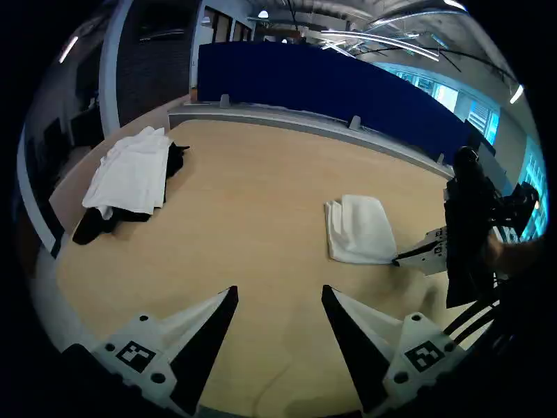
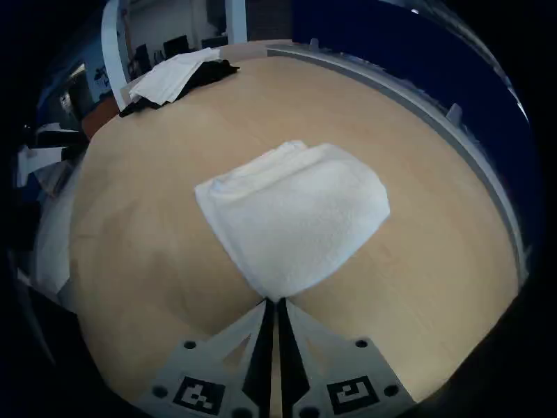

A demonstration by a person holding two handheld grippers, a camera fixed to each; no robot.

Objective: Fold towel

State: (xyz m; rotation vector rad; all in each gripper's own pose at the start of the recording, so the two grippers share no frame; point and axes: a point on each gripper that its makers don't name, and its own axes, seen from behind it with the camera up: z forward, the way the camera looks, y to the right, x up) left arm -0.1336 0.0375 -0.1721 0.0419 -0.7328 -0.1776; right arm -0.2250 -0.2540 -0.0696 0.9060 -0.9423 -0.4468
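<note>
A folded white towel [image 1: 358, 226] [image 2: 299, 212] lies flat on the light wooden table [image 1: 244, 195], several layers showing along its left edge. My right gripper [image 2: 276, 301] is shut, its fingertips pinching the towel's near corner. The left gripper view shows the same gripper [image 1: 398, 262] coming in from the right, held by a hand, touching the towel's lower right corner. My left gripper [image 1: 279, 291] hovers open over bare table, well short of the towel, with nothing between its fingers.
A pile of white cloths over dark cloth [image 1: 129, 174] [image 2: 174, 75] sits at the table's far left corner. A blue partition [image 1: 313, 83] with a grey rail runs along the table's far edge. Bare wood surrounds the towel.
</note>
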